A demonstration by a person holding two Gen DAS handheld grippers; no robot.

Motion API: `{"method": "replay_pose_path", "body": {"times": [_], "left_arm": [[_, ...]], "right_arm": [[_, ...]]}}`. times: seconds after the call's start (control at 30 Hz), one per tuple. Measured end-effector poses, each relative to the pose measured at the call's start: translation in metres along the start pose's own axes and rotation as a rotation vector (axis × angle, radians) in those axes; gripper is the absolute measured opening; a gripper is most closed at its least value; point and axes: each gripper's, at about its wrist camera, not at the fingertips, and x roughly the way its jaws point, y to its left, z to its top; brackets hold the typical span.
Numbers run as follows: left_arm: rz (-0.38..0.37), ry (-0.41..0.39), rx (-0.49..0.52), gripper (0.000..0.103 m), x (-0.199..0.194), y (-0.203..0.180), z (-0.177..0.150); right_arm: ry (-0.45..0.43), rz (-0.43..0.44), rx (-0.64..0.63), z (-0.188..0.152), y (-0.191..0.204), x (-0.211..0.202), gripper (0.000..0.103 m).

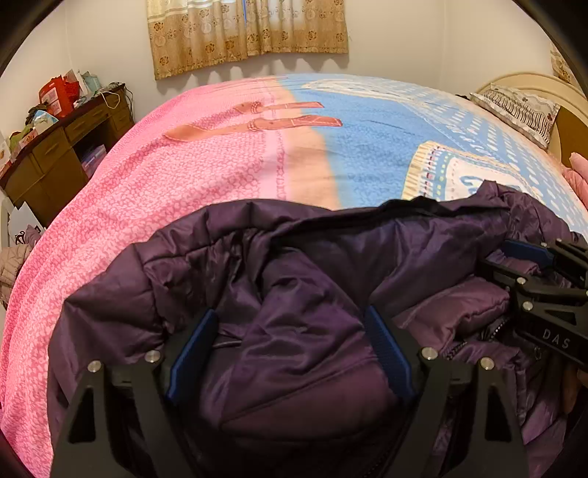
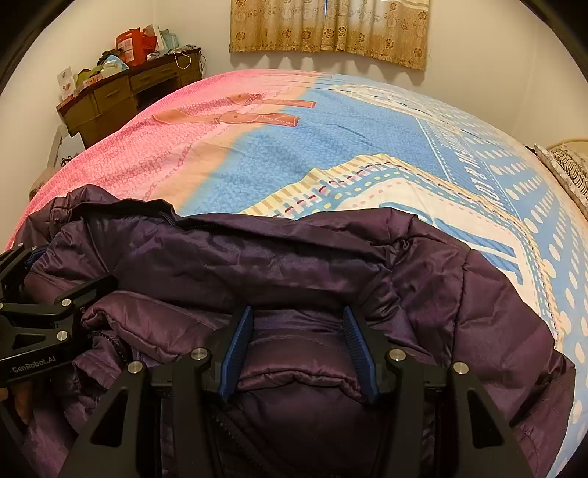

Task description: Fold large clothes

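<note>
A dark purple puffer jacket (image 1: 312, 264) lies bunched on the near edge of the bed, its lining and zipper showing; it also fills the lower half of the right wrist view (image 2: 294, 257). My left gripper (image 1: 290, 345) is open, its blue pads astride a puffy fold of the jacket. My right gripper (image 2: 297, 345) is open, its pads on either side of a quilted fold. Each gripper shows in the other's view: the right one (image 1: 529, 268) at the right edge, the left one (image 2: 47, 279) at the left edge.
The bed has a pink and blue patterned cover (image 1: 257, 154). A brown desk (image 1: 62, 154) piled with clutter stands at the far left. A pillow (image 1: 514, 110) and headboard are at the far right. Curtains (image 1: 246, 33) hang on the back wall.
</note>
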Motion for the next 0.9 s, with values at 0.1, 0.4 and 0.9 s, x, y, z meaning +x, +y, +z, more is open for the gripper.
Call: {"method": "replay_pose_path", "body": {"times": [0.1,0.4,0.9], "left_arm": [[-0.001,0.000,0.000,0.086,0.0003,0.0006,0.0002],[-0.003,0.001,0.001,0.086,0.0010,0.0002,0.0003],[0.002,0.001,0.008,0.087,0.0032,0.0001,0.0004]], "right_arm": [[0.000,-0.001,-0.001,0.0000,-0.0002,0.0002,0.053],[0.001,-0.004,-0.002,0.0001,0.0004,0.0003,0.053],[0.009,-0.024,-0.014,-0.0001,0.0019,0.0018,0.053]]}}
